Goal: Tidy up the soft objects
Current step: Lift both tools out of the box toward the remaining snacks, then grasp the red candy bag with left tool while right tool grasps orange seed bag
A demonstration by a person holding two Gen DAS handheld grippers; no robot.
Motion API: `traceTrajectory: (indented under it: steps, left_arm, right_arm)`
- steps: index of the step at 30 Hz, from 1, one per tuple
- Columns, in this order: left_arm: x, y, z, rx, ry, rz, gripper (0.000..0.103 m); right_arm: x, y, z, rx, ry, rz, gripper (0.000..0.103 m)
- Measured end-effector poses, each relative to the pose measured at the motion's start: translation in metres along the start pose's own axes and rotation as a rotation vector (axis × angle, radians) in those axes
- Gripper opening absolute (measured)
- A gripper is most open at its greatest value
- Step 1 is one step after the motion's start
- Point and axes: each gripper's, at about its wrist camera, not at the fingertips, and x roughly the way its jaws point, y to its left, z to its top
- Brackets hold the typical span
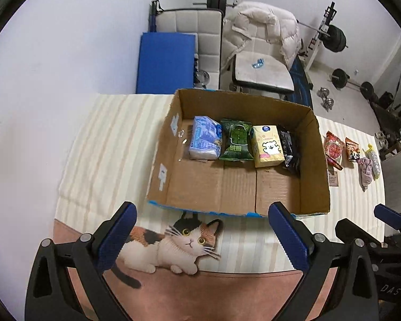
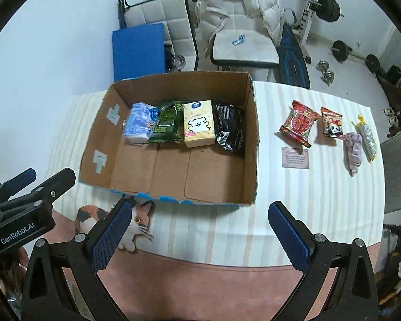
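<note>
An open cardboard box [image 1: 315, 165] [image 2: 251, 144] stands on the striped tablecloth. Along its far wall lie a blue tissue pack [image 1: 204, 141] [image 2: 139, 123], a green packet [image 1: 236, 140] [image 2: 167, 123], a yellow tissue pack [image 1: 268, 145] [image 2: 199, 123] and a black packet [image 1: 290, 147] [image 2: 230, 128]. To the right of the box lie a red snack bag [image 2: 299, 121] [image 1: 333, 148], a panda snack bag [image 2: 332, 123], a pinkish cloth [image 2: 353, 151] [image 1: 366, 169] and a silver-yellow scrubber [image 2: 367, 137]. My left gripper [image 1: 201, 236] and right gripper [image 2: 200, 236] are open and empty, in front of the box.
A calico cat picture [image 1: 173, 243] and a small card [image 2: 295, 157] lie on the table. Behind the table are chairs, a white puffer jacket [image 2: 238, 8], a blue mat [image 1: 165, 62], barbells and dumbbells [image 2: 326, 71]. The table's pink front edge [image 2: 200, 281] is near me.
</note>
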Motion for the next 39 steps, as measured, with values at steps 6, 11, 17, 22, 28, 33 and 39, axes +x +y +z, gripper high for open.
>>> traceTrajectory:
  steps: [6,11,17,22,28,33,39]
  left_arm:
    - [-0.023,-0.002,-0.006,-0.026,-0.040,-0.017,0.101]
    - [-0.041,-0.020,0.001,-0.017,-0.104,0.005,0.101]
    - [-0.049,-0.075,0.024,0.071,-0.134,-0.014,0.101]
    - [-0.041,-0.156,0.055,0.184,-0.140,-0.101,0.101]
    - [0.040,-0.266,0.101,0.331,0.088,-0.190,0.101]
    - [0.140,-0.343,0.131,0.403,0.294,-0.170,0.098]
    - [0.233,-0.386,0.146,0.465,0.475,-0.122,0.085]
  right_arm:
    - [-0.016,0.005,-0.008,-0.018,-0.010,0.037,0.103]
    - [-0.032,-0.005,-0.006,-0.011,-0.033,0.082,0.103]
    - [-0.055,-0.058,0.008,0.071,-0.095,0.099,0.103]
    - [-0.066,-0.133,0.028,0.155,-0.122,0.038,0.103]
    - [-0.048,-0.248,0.065,0.263,-0.098,0.054,0.103]
    - [0.034,-0.332,0.105,0.374,0.052,0.147,0.103]
    - [0.151,-0.377,0.135,0.400,0.253,0.117,0.096]
